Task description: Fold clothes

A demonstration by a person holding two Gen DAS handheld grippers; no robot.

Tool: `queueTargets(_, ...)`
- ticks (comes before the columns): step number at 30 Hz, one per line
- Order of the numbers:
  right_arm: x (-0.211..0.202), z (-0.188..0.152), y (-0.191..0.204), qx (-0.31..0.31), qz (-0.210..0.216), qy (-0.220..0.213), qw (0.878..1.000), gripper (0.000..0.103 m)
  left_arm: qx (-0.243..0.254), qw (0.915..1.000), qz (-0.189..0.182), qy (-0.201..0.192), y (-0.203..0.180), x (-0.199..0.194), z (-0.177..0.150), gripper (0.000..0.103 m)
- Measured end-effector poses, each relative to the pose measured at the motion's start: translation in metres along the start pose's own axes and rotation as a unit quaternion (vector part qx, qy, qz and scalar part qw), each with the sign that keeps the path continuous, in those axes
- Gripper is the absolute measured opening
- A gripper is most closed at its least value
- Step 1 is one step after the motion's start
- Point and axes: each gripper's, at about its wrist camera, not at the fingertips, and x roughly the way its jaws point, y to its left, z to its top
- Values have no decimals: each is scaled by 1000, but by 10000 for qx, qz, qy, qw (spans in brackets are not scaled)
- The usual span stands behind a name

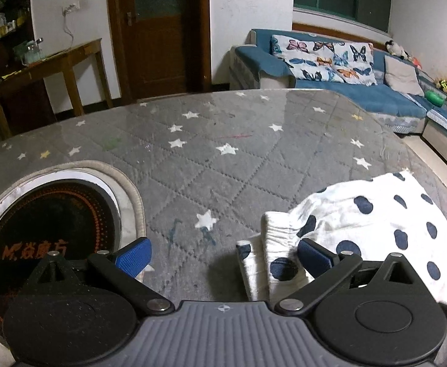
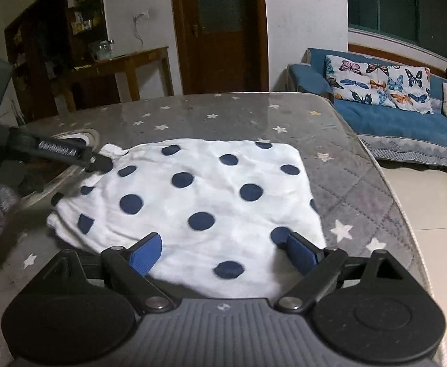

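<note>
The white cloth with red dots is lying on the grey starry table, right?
Almost. The dots on the white cloth are dark blue, not red; the right wrist view shows them clearly. The rest holds: it lies on the grey starry table.

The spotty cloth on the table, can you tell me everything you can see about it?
The spotty cloth is white, soft-looking fabric with big dark blue dots. It lies mostly flat and a little wrinkled on the grey star-patterned table cover, already folded into a rough square, with layered edges showing at one end. The left hand-held gripper reaches its far corner. The right hand-held gripper hangs open over its near edge.
</note>
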Motion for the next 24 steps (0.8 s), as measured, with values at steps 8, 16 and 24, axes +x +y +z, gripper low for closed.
queueTargets(8,1,-4,10,-90,-96,-82,9999,99,132,9999,28,33,-5,2,-4,103)
queueTargets(16,0,-10,18,141,-301,-95,9994,103,180,9998,-45,43,-6,-13,-13,103)
queueTargets(24,-5,-14,27,264,-442,-134,9986,103,130,9999,-99,33,-4,-26,-24,103)
